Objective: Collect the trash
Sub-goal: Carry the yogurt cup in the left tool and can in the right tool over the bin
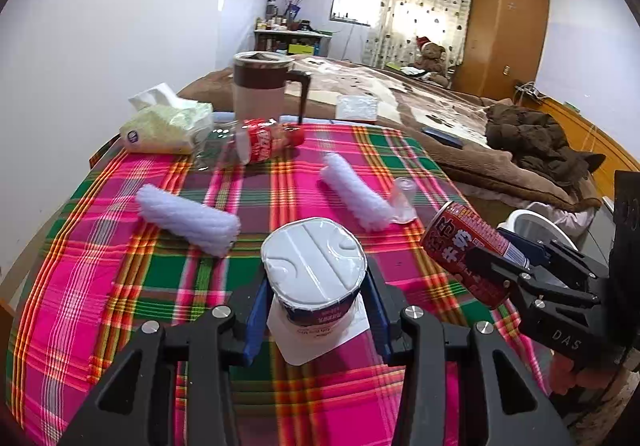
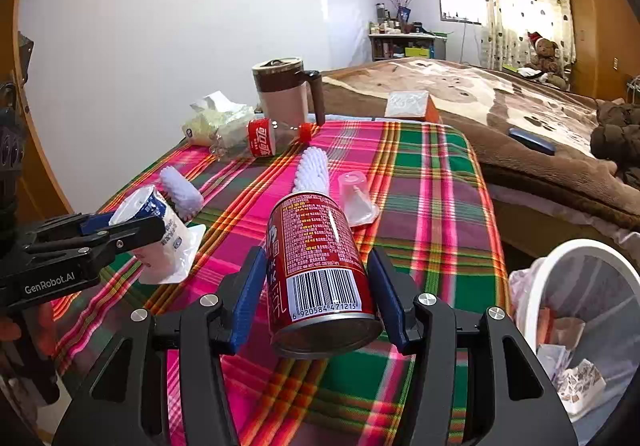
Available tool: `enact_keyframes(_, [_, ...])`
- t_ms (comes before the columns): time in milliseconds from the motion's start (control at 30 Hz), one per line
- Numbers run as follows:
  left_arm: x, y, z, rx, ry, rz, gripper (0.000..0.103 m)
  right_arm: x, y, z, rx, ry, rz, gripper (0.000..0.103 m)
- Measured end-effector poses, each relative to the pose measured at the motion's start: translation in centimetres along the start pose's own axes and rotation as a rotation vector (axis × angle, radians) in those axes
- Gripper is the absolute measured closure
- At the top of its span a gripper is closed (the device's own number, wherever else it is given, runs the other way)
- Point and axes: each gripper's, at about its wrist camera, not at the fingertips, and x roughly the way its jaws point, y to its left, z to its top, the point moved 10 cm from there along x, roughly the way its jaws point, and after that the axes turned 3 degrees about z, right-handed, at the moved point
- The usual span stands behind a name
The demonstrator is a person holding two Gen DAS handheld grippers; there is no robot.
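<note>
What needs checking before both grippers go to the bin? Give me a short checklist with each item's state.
1. Left gripper clamped on yogurt cup: ok.
2. Right gripper clamped on red can: ok.
3. Both items lifted off the plaid tablecloth: ok.
4. White bin open, beside the table on the right: ok.
5. Room left in bin: ok, trash only at the bottom.
6. Can and cup empty: cannot tell.

Bright daylight, curtain (image 1: pixel 420 6) glare — fisheye-warped edges
</note>
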Motion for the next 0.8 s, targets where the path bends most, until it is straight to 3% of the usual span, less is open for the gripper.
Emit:
enact_keyframes(533, [-0.9, -7.6, 1.2, 0.115, -0.039, -0.078, 0.058, -5.4, -6.0, 0.3, 0.089, -0.082, -0.115, 0.049])
enact_keyframes(800, [-0.8, -13.0, 1.8, 0.171, -0.048, -0.158, 0.058, -7.9, -10.4, 0.0, 0.159, -0.117, -0.201, 0.049])
